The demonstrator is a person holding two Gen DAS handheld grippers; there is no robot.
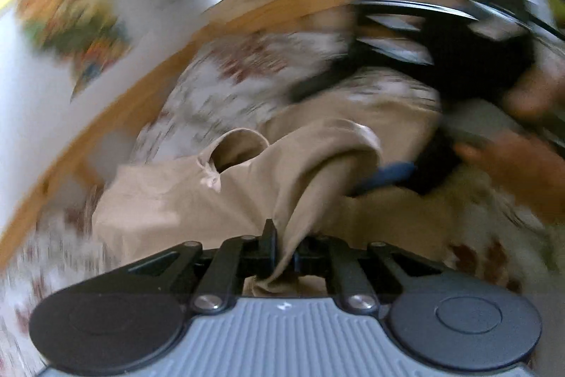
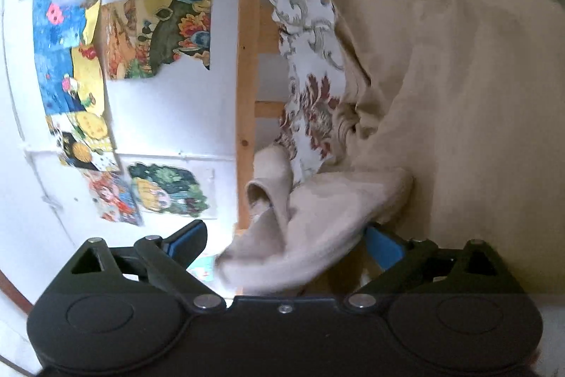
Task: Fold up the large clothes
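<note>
1. Step in hand, as I read it: mid-fold, carrying an edge of the large beige cotton garment (image 1: 197, 200) across itself. It lies right ahead of both grippers, spread over the white bedcover with red and grey floral print (image 1: 226, 83).
2. The left gripper (image 1: 282, 253) is clamped tight on a bunched fold of the beige cloth; the fabric runs forward and up from its closed jaws, and the neck opening sits ahead and a bit to its left.
3. The right gripper (image 2: 286, 246) has its blue-padded jaws spread wide. A rolled cuff or hem of the garment droops between them, but nothing is pinched, so I'd call it released.
4. Next move, my guess: the right one needs to close on that loose hem, so both corners travel together and land flat without twisting.
5. The left view is badly smeared by motion, so fine detail there is iffy.
6. Writing or brands: none readable. The colourful paper pictures on the white wall (image 2: 155, 34), off to the right gripper's left, are cartoon-ish art; the wooden bed frame (image 2: 245, 94) is bare.
</note>
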